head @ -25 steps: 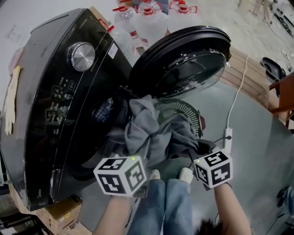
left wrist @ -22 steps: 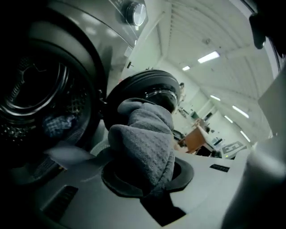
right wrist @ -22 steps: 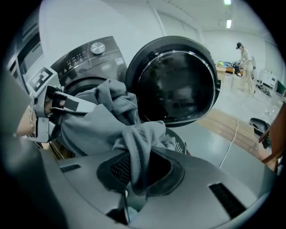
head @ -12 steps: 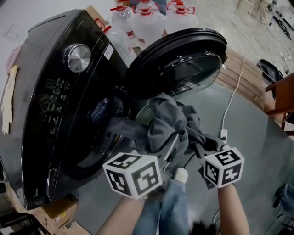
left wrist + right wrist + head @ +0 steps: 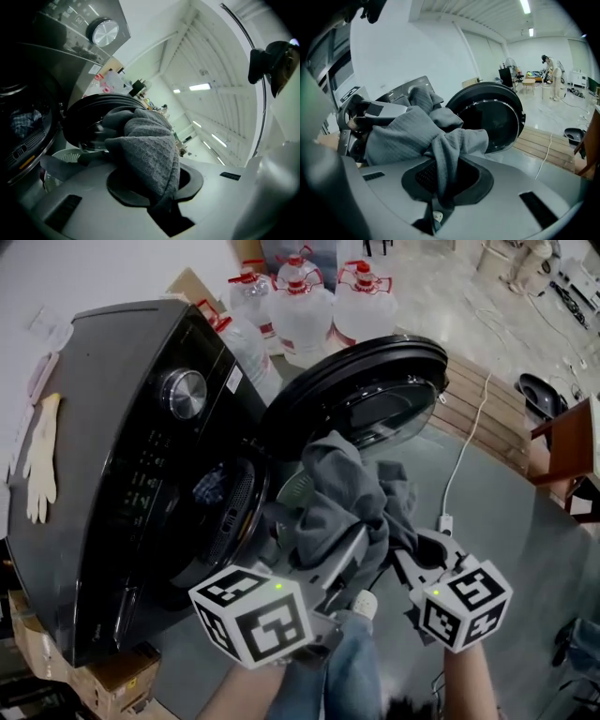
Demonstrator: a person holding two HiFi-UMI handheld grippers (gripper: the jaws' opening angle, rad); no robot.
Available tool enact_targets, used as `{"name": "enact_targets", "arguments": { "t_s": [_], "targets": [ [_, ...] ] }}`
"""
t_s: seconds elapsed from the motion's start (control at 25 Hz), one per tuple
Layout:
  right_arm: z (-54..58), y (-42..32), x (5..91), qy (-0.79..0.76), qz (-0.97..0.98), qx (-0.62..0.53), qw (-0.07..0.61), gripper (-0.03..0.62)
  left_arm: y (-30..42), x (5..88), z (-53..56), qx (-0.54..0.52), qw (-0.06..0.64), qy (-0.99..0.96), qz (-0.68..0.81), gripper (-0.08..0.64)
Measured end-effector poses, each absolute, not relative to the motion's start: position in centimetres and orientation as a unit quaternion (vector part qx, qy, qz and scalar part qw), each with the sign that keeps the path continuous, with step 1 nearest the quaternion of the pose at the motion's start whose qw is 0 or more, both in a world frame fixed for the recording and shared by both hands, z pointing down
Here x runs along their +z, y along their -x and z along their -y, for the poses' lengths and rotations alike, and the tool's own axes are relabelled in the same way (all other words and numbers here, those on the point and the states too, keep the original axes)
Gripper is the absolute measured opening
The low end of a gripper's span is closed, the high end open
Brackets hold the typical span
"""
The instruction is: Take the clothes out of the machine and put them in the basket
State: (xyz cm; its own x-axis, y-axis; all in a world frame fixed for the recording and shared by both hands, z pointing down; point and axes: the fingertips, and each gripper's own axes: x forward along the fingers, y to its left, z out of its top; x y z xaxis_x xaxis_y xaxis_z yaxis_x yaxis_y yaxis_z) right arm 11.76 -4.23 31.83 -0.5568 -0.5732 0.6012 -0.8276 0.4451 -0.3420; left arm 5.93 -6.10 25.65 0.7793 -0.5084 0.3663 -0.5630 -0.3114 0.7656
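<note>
Left gripper [image 5: 359, 542] and right gripper [image 5: 405, 557] both clamped on grey garment [image 5: 352, 488]; bundle held in air before washing machine [image 5: 122, 484], door [image 5: 375, 399] open.

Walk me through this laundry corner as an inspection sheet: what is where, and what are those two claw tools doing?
Surface: grey floor, bare around the machine.
Job's things: washing machine, door open; grey garment lifted outside it; checked cloth lies in the drum; white basket below the door.
Clutter: water bottles behind the machine; pale glove on top of it; cardboard box beside it.
Grippers: left gripper and right gripper both shut on the grey garment.
Cables: white cable across the floor.
Surroundings: wooden pallet; a person far off.
</note>
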Motion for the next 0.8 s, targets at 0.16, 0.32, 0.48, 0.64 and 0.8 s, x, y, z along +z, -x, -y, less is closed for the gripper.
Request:
{"name": "enact_targets", "arguments": {
  "t_s": [0.16, 0.32, 0.48, 0.64, 0.8],
  "targets": [
    [4.6, -11.7, 28.4, -0.428, 0.832, 0.300, 0.183, 0.044, -6.2, 22.5, 6.4, -0.009, 0.496, -0.811, 0.310, 0.071],
    [4.8, -12.1, 24.3, -0.436, 0.836, 0.294, 0.159, 0.044, -7.2, 18.5, 6.3, -0.023, 0.482, -0.824, 0.295, 0.071],
    [4.7, -12.2, 20.7, -0.431, 0.842, 0.292, 0.146, 0.044, -7.3, 15.0, 6.0, -0.029, 0.475, -0.831, 0.289, 0.071],
    [5.0, -11.8, 21.5, -0.423, 0.841, 0.300, 0.154, 0.044, -5.8, 16.2, 6.6, -0.016, 0.466, -0.830, 0.305, 0.071],
    [5.4, -11.4, 26.7, -0.427, 0.827, 0.321, 0.175, 0.044, -3.4, 22.8, 8.2, 0.048, 0.451, -0.825, 0.337, 0.072]
  ]
}}
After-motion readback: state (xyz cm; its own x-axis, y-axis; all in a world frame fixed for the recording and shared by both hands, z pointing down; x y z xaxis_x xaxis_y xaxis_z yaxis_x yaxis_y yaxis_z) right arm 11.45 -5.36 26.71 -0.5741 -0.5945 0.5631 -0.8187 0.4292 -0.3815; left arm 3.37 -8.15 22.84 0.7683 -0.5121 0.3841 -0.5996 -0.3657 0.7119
